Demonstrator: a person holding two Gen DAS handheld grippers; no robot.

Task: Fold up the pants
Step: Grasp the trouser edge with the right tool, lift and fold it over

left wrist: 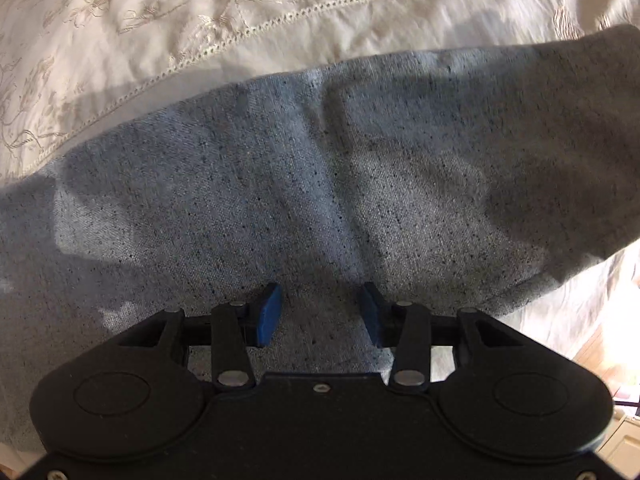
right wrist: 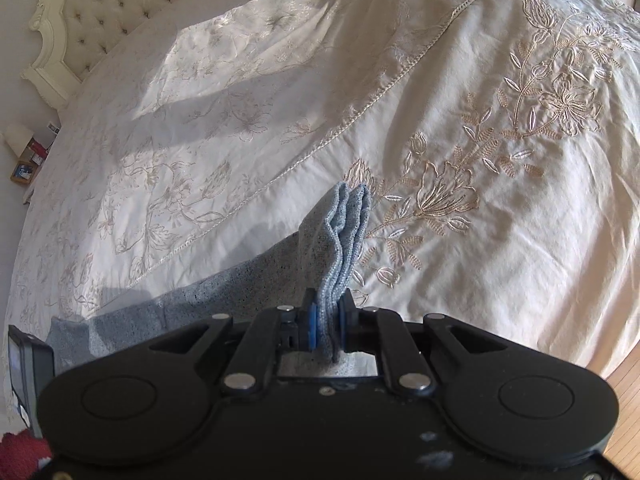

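The pants (left wrist: 320,184) are light blue-grey speckled fabric spread across a cream embroidered bedspread (left wrist: 120,32). My left gripper (left wrist: 320,316) is open, its blue pads apart, hovering just over the flat fabric and holding nothing. In the right wrist view my right gripper (right wrist: 329,324) is shut on a bunched edge of the pants (right wrist: 340,232), which stands up in folds between the pads; the rest of the fabric trails down to the left (right wrist: 160,312).
The bedspread (right wrist: 480,140) covers a large bed with a tufted cream headboard (right wrist: 100,8) at the far left. A nightstand with small items (right wrist: 28,156) sits left. Wooden floor (right wrist: 628,400) shows at the right edge. A dark device (right wrist: 28,364) is at the lower left.
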